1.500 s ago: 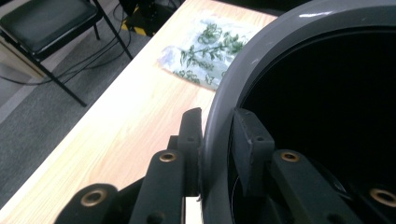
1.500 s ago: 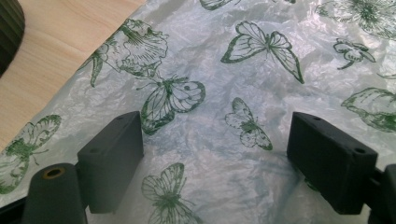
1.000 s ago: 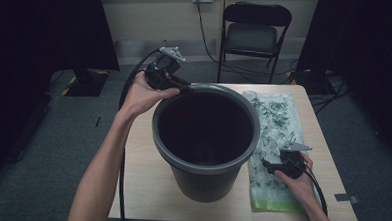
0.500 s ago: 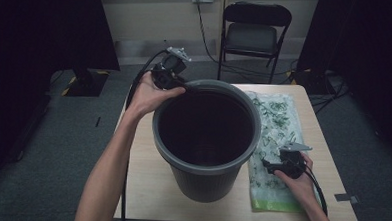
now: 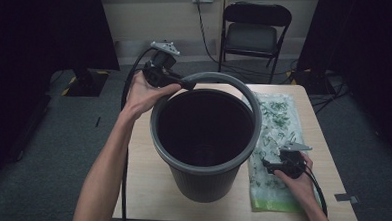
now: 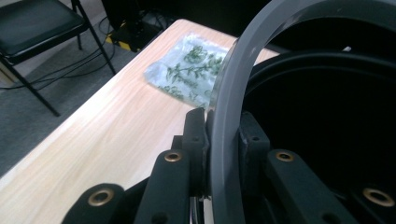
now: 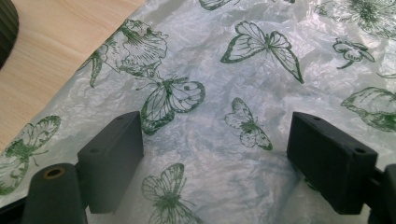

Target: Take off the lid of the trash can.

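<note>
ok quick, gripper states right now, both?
Left gripper: jaws have just been closing, now shut on the grey ring lifted off the bin.
Right gripper: open, over the butterfly-print bag, holding nothing.

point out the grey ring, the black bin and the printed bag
grey ring (image 5: 254, 105), high view, its right arc
black bin (image 5: 203, 183), high view, ribbed front wall
printed bag (image 7: 219, 135), right gripper view, its middle

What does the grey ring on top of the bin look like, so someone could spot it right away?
On the wooden table stands a tall dark bin. Over its mouth sits a lighter grey ring, lifted at the far left, where the left gripper has just been closing its fingers on it. Its smooth pale band sets it apart from the ribbed bin.
</note>
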Demonstrator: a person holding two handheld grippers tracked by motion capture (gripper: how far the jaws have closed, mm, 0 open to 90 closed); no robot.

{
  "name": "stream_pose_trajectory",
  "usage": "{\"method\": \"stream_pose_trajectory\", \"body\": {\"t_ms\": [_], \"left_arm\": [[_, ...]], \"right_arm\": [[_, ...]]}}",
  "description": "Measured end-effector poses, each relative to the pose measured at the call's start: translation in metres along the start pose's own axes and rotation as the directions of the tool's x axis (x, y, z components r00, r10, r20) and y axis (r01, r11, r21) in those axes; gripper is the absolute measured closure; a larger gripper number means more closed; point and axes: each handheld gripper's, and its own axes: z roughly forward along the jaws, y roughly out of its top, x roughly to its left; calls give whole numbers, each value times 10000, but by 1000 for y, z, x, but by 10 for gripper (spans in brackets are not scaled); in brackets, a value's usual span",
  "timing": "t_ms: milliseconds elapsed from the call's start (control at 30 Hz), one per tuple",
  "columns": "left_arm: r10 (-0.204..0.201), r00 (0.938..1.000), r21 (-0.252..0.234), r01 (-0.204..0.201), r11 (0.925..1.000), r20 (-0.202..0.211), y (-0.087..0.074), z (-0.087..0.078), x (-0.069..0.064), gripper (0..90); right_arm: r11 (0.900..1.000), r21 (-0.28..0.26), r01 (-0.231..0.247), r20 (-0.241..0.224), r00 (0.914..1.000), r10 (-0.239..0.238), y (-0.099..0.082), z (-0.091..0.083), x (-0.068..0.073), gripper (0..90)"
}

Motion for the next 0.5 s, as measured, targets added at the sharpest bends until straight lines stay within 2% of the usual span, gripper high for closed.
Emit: {"method": "stream_pose_trajectory", "body": {"t_ms": [33,133,167,233,367,500], "left_arm": [[-256,9995,-216,259,9994,164,0,-1,1,774],[-469,9985,-453,481,9978,287,-1,-5,0,779],[-585,9970,-685,619,9957,501,-2,-8,2,783],[-777,9960,-933,815,9923,435,-3,-12,3,788],[-1026,9945,-964,1043,9899,225,-7,-15,7,789],[-1511,9881,-1113,1535,9819,300,-14,-14,12,788]], "right_arm": [[10000,1,0,3,10000,0,0,0,0,179],[10000,17,-17,4,10000,17,0,0,0,178],[10000,23,-34,1,10000,34,0,0,0,178],[10000,23,-40,8,10000,40,0,0,0,179],[10000,6,-61,24,10000,61,0,0,0,179],[10000,4,-76,44,10000,76,0,0,0,178]]}}
